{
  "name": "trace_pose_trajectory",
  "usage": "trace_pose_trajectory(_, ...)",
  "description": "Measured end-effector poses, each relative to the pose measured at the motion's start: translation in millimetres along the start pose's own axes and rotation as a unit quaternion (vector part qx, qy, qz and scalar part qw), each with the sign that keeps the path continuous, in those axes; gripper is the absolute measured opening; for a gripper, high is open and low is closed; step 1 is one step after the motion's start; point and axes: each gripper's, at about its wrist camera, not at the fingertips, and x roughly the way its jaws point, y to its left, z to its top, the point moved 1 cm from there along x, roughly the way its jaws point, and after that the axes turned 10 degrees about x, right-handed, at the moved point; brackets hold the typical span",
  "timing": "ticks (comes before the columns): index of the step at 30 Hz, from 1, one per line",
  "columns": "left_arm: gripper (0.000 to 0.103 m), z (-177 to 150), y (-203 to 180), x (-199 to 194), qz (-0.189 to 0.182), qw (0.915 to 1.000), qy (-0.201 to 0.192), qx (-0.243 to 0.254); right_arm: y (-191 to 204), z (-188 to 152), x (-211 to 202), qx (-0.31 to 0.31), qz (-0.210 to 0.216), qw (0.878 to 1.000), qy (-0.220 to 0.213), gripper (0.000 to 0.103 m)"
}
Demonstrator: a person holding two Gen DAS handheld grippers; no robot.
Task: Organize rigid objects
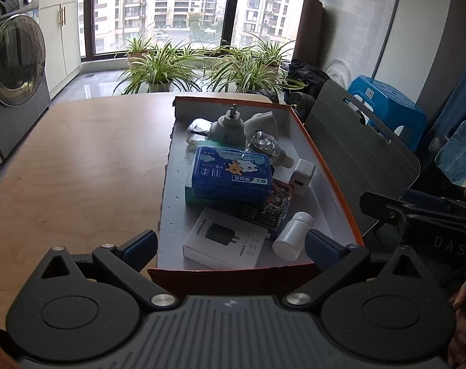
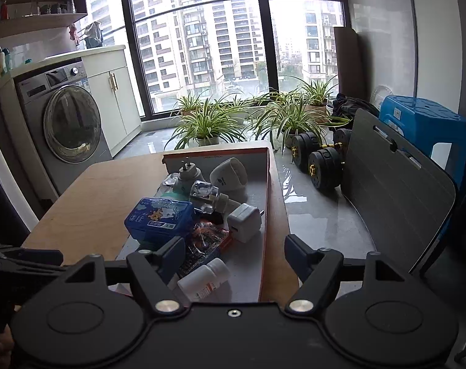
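Note:
An orange-sided cardboard box (image 1: pixel 325 166) (image 2: pixel 265 215) on the wooden table holds the objects: a blue case (image 1: pixel 231 173) (image 2: pixel 159 218), a white charger carton (image 1: pixel 225 241), a white pill bottle (image 1: pixel 293 235) (image 2: pixel 203 279), a white plug adapter (image 1: pixel 302 176) (image 2: pixel 243 223), a grey plug-in device (image 1: pixel 227 126) (image 2: pixel 185 173), a clear faceted bottle (image 1: pixel 265 143) (image 2: pixel 205 192), a white cup (image 2: pixel 230 175) and a printed card packet (image 1: pixel 273 204) (image 2: pixel 207 241). My left gripper (image 1: pixel 231 244) is open at the box's near end. My right gripper (image 2: pixel 234 252) is open and empty above the near right of the box.
Wooden table (image 1: pixel 79 169) extends left of the box. A grey chair back (image 1: pixel 359 153) (image 2: pixel 396 190) stands right. Dumbbells (image 2: pixel 319 161), potted plants (image 1: pixel 202 67), a blue stool (image 2: pixel 426 126) and a washing machine (image 1: pixel 14 77) lie beyond.

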Motion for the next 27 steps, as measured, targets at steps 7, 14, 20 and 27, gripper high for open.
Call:
trace_pose_trajectory(7,0.103,-14.5,-1.6,7.0,0.041,0.9989,0.023,-0.005,0.6,-12.5,0.6,-0.031,-0.011,0.999,0.022,0.086)
trace_pose_trajectory(14,0.103,-20.0,-5.5,8.0,0.053,0.9982,0.025,0.01,-2.2,-17.7,1.7,-0.031,-0.004,0.999,0.03,0.087)
trace_pose_trajectory(20,0.103,-23.3,-10.5,9.4,0.058,0.9977,0.031,0.018,-2.9,-21.2,3.4,-0.031,-0.003,0.999,0.037,0.087)
trace_pose_trajectory(27,0.103,-25.6,-13.1,9.2,0.057,0.9977,0.029,0.021,-5.7,-22.5,4.8,-0.028,-0.009,0.999,0.037,0.087)
